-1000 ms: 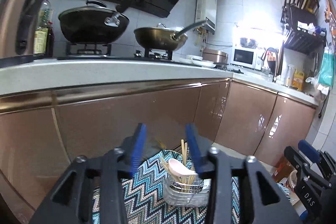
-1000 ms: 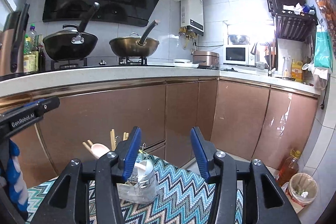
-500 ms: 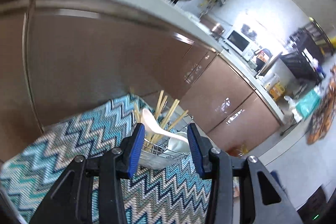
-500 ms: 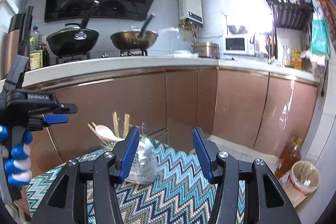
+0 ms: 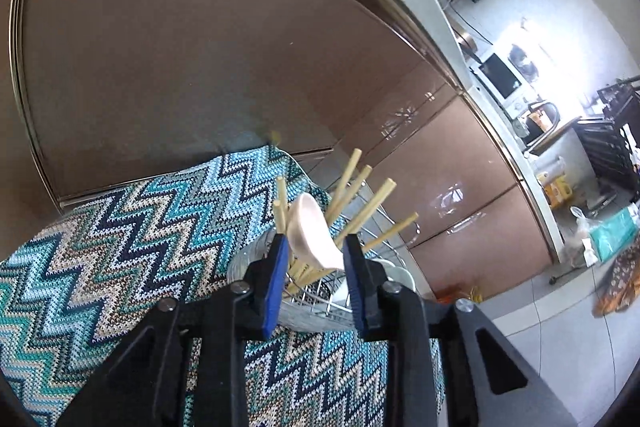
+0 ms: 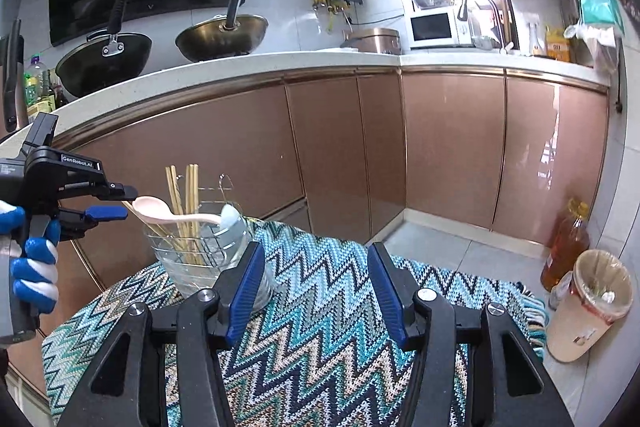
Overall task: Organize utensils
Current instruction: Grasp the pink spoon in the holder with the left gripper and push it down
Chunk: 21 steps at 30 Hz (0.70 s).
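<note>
A wire-and-clear-plastic utensil holder point(image 6: 200, 251) stands on a zigzag-patterned cloth point(image 6: 328, 307). It holds several wooden chopsticks point(image 6: 188, 195), a pale pink spoon point(image 6: 160, 209) and a white spoon point(image 6: 230, 217). In the left wrist view the pink spoon point(image 5: 310, 231) lies between my open left gripper's point(image 5: 314, 259) blue fingers, with the chopsticks point(image 5: 360, 195) just behind; contact is not clear. The left gripper also shows in the right wrist view point(image 6: 116, 203), at the spoon's bowl. My right gripper point(image 6: 316, 271) is open and empty, to the right of the holder.
Brown cabinet doors point(image 6: 440, 147) run behind, under a white counter point(image 6: 280, 61) with two woks point(image 6: 222, 35) and a microwave point(image 6: 434, 27). On the floor at the right stand a lined bin point(image 6: 592, 303) and an oil bottle point(image 6: 566, 247).
My left gripper has tilted down and moved in on the holder, so the pink spoon now sits between its fingers. My right gripper has drawn back and tilted down slightly.
</note>
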### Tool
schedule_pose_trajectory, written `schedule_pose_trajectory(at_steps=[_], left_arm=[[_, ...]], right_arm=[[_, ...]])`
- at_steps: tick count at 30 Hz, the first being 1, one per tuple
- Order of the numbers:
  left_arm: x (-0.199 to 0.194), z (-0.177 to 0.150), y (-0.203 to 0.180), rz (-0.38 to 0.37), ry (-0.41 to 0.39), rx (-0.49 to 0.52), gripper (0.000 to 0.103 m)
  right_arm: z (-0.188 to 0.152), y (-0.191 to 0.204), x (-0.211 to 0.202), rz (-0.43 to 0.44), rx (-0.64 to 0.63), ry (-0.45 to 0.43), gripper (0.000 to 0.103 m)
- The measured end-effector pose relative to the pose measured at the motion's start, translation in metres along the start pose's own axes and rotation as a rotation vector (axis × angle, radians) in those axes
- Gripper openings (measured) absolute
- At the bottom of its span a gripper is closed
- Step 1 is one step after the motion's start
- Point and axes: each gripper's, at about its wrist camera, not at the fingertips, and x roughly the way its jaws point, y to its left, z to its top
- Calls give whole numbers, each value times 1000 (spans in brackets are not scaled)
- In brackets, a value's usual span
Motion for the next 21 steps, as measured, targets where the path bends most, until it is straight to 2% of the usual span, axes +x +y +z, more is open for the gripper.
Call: schedule_pose_trajectory(at_steps=[15, 21], left_arm=[[20, 4, -9, 132, -4, 16, 15], [29, 2, -7, 148, 13, -5, 14]], right_arm=[[-10, -14, 4, 9, 21, 16, 56], [-12, -17, 4, 9, 30, 18, 57]])
